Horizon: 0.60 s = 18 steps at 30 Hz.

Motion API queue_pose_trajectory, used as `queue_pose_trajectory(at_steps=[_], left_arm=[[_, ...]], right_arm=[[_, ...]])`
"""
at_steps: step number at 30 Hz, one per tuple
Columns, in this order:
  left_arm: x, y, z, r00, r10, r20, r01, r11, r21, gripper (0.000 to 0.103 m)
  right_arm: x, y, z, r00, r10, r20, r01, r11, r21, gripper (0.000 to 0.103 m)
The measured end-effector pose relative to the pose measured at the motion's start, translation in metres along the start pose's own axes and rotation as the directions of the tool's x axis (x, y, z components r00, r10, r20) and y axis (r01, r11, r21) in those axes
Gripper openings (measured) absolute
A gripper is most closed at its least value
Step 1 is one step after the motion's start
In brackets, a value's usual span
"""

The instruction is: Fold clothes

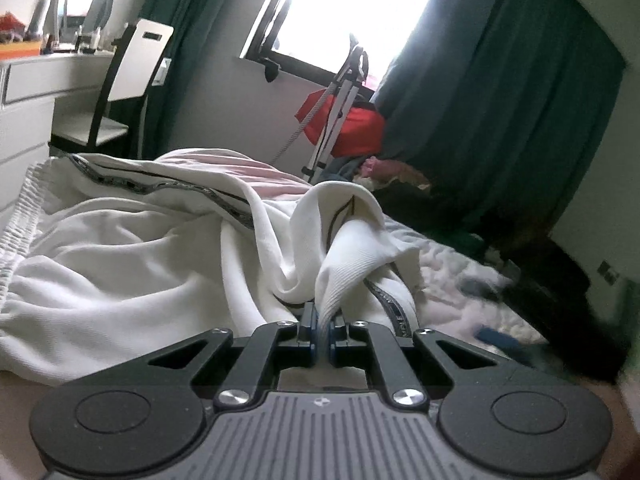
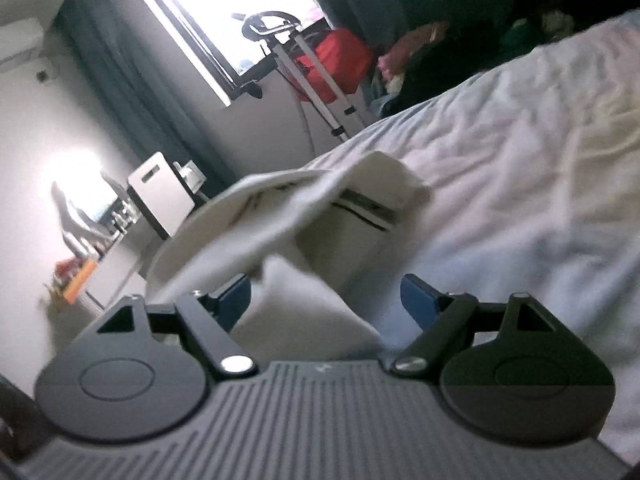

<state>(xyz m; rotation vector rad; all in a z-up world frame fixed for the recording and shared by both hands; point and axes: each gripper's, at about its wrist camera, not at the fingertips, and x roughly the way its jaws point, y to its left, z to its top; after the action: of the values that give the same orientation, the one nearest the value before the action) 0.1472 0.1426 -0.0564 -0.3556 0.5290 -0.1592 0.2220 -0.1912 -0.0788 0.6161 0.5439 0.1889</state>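
White track pants (image 1: 132, 264) with a dark patterned side stripe lie rumpled on the bed, elastic waistband at the left. My left gripper (image 1: 323, 322) is shut on the ribbed cuff (image 1: 348, 264) of one leg, which bunches up just past the fingertips. In the right wrist view my right gripper (image 2: 326, 300) is open, blue pads wide apart, with a fold of the white pants (image 2: 304, 232) lying between and beyond the fingers. The view is tilted and blurred, so I cannot tell whether the pads touch the cloth.
The pale rumpled bedsheet (image 2: 520, 184) spreads to the right. A white chair (image 1: 136, 76) and a white dresser (image 1: 36, 92) stand at the far left. A metal stand with a red bag (image 1: 352, 124), dark curtains and a pile of clothes are under the window.
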Motion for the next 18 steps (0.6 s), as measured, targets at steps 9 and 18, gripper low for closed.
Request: queue_pose_trajectory(at_steps=[9, 18], left_arm=[[0.008, 0.033, 0.006, 0.999, -0.032, 0.008, 0.032, 0.996, -0.078, 0.006], [0.028, 0.047, -0.002, 0.999, 0.025, -0.021, -0.026, 0.997, -0.078, 0.006]], right_arm=[[0.128, 0.005, 0.042, 0.998, -0.051, -0.038, 0.057, 0.984, 0.171, 0.077], [0.192, 0.006, 0.052, 0.984, -0.171, -0.048, 0.177, 0.961, 0.211, 0.031]])
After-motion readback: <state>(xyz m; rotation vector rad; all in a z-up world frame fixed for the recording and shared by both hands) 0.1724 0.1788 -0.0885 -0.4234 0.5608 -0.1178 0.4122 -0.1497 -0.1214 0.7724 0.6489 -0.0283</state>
